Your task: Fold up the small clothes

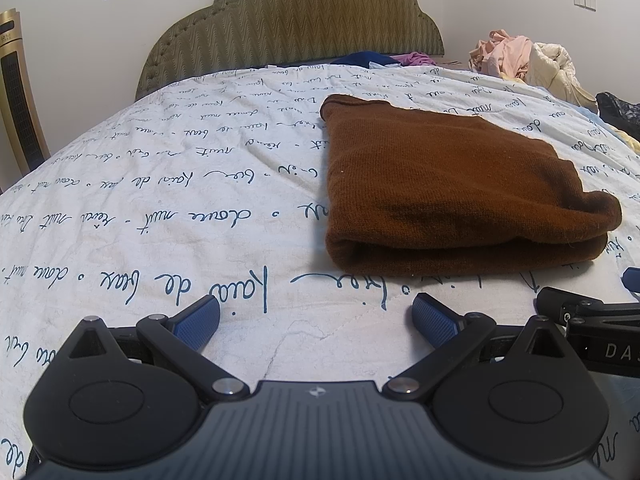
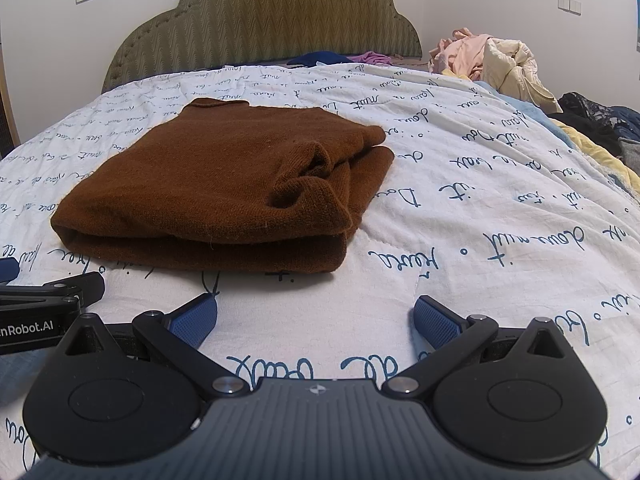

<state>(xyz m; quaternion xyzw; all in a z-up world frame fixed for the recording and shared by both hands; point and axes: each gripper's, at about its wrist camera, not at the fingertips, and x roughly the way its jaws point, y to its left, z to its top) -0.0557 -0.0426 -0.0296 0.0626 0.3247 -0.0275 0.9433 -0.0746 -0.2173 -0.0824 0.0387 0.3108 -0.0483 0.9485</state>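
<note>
Spread blue fingers (image 2: 434, 322), brown knit sweater (image 2: 224, 188) folded flat, layered

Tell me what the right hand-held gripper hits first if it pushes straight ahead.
Probably the folded brown sweater: the right hand-held gripper, open, points at its near right corner above the printed bedspread. It might just slip past.
</note>
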